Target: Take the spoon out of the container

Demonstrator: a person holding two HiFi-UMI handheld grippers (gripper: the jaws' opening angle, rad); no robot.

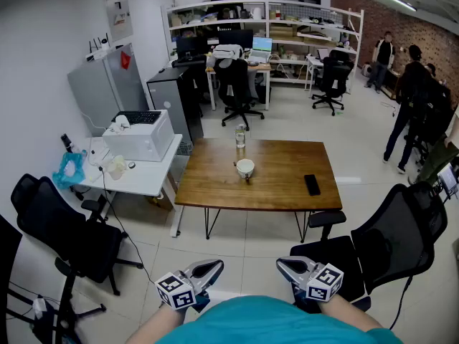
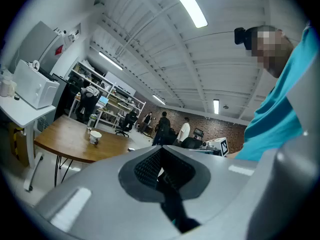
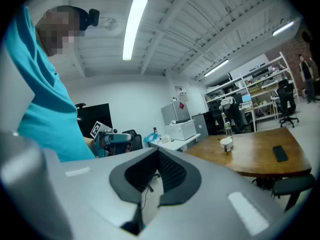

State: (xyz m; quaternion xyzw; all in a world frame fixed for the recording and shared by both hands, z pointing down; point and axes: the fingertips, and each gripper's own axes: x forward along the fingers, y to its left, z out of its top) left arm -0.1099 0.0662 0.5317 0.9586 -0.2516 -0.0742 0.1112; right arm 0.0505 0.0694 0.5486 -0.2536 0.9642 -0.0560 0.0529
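Note:
A white cup stands near the middle of the wooden table, far ahead of me. Something small and dark pokes over its near rim, too small to make out as a spoon. The same cup shows in the left gripper view and in the right gripper view. Both grippers are held low, close to my body and well short of the table. My left gripper is shut and holds nothing. My right gripper also looks shut and empty.
A clear bottle stands behind the cup and a black phone lies at the table's right. Black office chairs stand at the left and right. A white side table carries a printer. People stand at the back right.

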